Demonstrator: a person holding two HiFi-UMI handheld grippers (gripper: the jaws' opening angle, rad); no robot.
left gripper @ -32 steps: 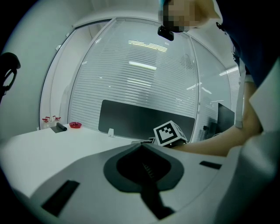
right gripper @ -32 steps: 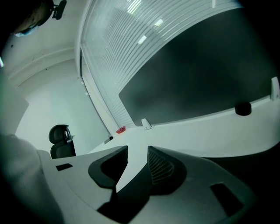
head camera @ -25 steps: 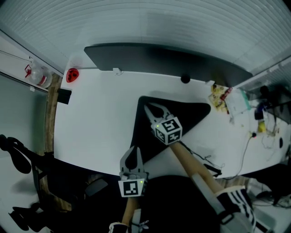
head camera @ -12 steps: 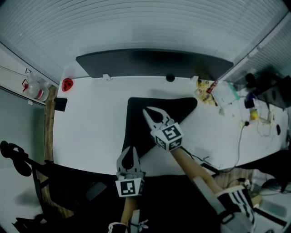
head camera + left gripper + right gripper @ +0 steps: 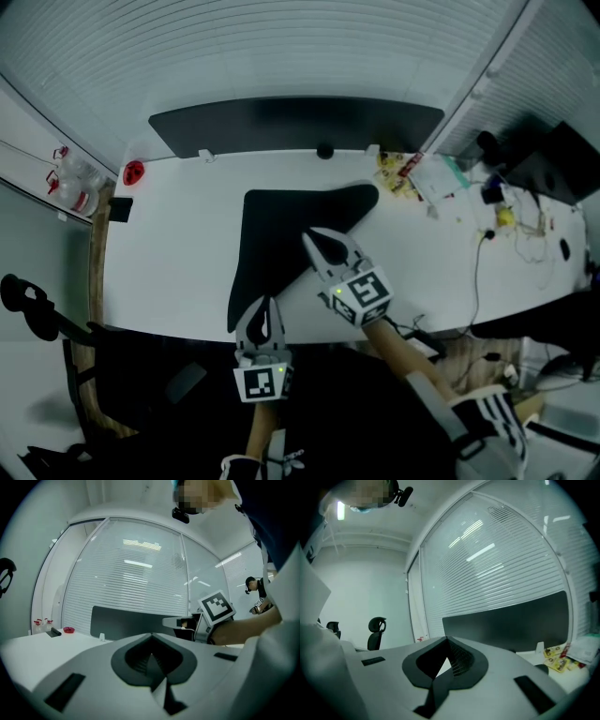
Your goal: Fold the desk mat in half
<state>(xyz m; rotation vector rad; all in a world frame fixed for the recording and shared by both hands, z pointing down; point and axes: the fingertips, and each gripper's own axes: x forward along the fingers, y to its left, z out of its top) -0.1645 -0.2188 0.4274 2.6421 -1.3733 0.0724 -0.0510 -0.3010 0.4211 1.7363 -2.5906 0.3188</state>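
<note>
The black desk mat (image 5: 272, 234) lies on the white table (image 5: 169, 253), wide at the far edge and narrowing to a point near the front left. My right gripper (image 5: 312, 238) hovers over the mat's near slanted edge, shut, with nothing between its jaws. In its own view the right gripper (image 5: 446, 640) points almost level at the blinds, and no mat shows. My left gripper (image 5: 265, 305) is at the table's front edge beside the mat's near tip, shut and empty. The left gripper view has the left gripper (image 5: 151, 637) closed and the right gripper (image 5: 172, 620) ahead of it.
A long dark panel (image 5: 291, 122) stands along the table's far edge, with a small black knob (image 5: 324, 150) in front of it. A red object (image 5: 134, 172) sits at the far left corner. Packets and cables (image 5: 412, 173) clutter the right end. An office chair (image 5: 28, 309) stands left of the table.
Both grippers have risen and drawn back toward the table's front edge. The right jaws, slightly apart a second ago, have come together. The mat keeps its shape on the table.
</note>
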